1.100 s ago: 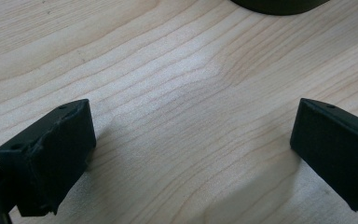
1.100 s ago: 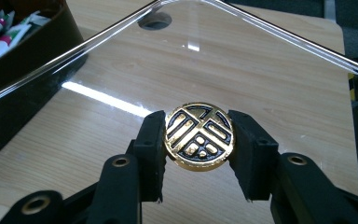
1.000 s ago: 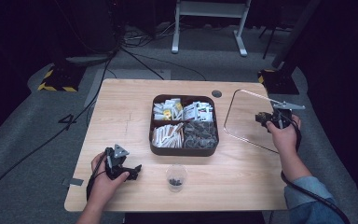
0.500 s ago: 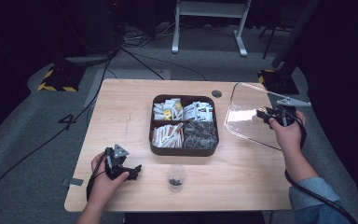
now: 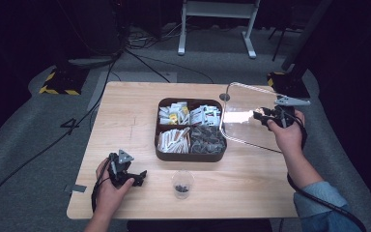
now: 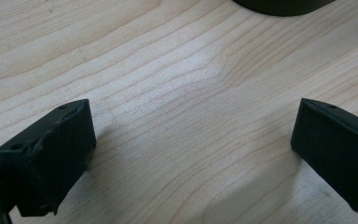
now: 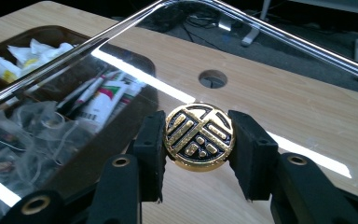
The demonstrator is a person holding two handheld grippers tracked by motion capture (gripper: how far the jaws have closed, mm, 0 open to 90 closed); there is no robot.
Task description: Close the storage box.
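Observation:
My right gripper (image 7: 199, 136) is shut on the round gold knob (image 7: 199, 136) of a clear lid (image 7: 121, 70), its two pads pressing the knob's sides. In the high view the right gripper (image 5: 263, 115) holds the clear lid (image 5: 244, 121) tilted in the air, right of the dark four-compartment box (image 5: 190, 154). The box holds white sachets, sticks and dark tea bags. My left gripper (image 5: 134, 176) rests on the table near the front left, and in the left gripper view its jaws stand wide apart over bare wood; the left gripper (image 6: 191, 158) is open and holds nothing.
A small clear cup (image 5: 182, 183) with dark bits stands near the front edge, between my hands. The wooden table (image 5: 125, 121) has a round cable hole (image 5: 224, 96) behind the lid. Cables and a stand's legs lie on the floor beyond.
My right gripper has lifted the clear lid off the table and carried it up and toward the box. The left gripper has stayed where it was.

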